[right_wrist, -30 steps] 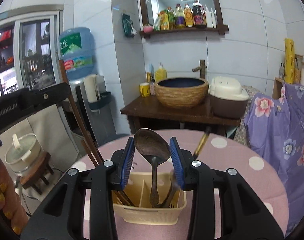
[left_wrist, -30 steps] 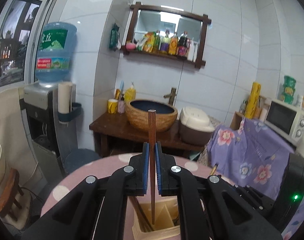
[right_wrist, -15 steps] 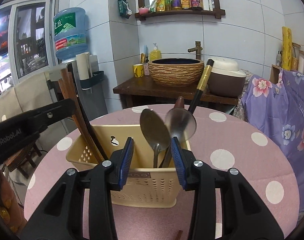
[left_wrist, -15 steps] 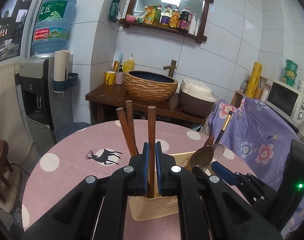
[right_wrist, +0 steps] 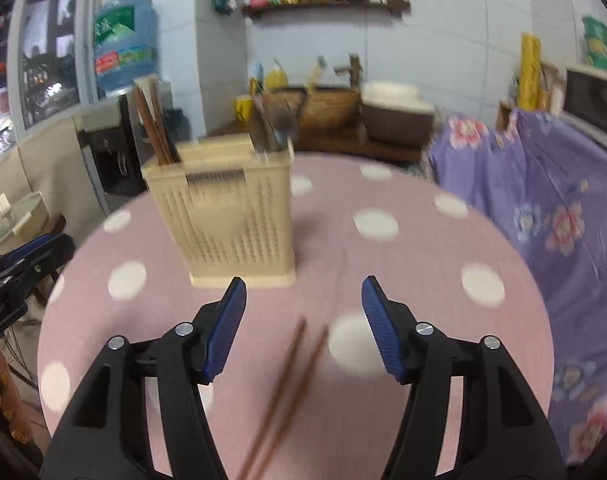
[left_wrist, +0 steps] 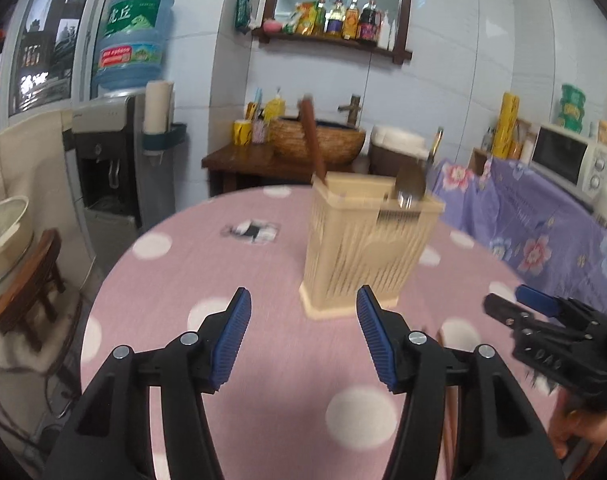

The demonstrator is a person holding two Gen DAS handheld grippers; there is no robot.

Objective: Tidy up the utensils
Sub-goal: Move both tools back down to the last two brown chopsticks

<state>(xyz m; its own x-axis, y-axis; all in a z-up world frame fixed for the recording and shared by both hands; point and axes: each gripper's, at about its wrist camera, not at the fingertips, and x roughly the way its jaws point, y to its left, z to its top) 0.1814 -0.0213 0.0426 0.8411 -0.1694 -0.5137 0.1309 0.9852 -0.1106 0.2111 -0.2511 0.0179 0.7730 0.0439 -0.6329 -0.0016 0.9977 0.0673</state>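
Note:
A beige slotted utensil holder (left_wrist: 367, 248) (right_wrist: 223, 216) stands on the pink dotted table (left_wrist: 271, 360). Brown chopsticks (left_wrist: 313, 140) (right_wrist: 153, 128) stand in its left compartment and spoons (left_wrist: 411, 188) (right_wrist: 279, 128) in its right. My left gripper (left_wrist: 301, 340) is open and empty, in front of and below the holder. My right gripper (right_wrist: 303, 328) is open and empty, with two loose brown chopsticks (right_wrist: 287, 384) lying on the table between its jaws. The right gripper also shows in the left wrist view (left_wrist: 543, 332).
A water dispenser (left_wrist: 119, 152) stands at the left. A wooden sink counter (left_wrist: 287, 156) is behind the table. A purple flowered cloth (right_wrist: 543, 208) covers furniture at the right, with a microwave (left_wrist: 563, 164) on it. A small stool (left_wrist: 27, 280) sits left of the table.
Both grippers opened and pulled back from the holder. The chopstick left my left gripper and stands in the holder. The spoon left my right gripper and stands in the holder.

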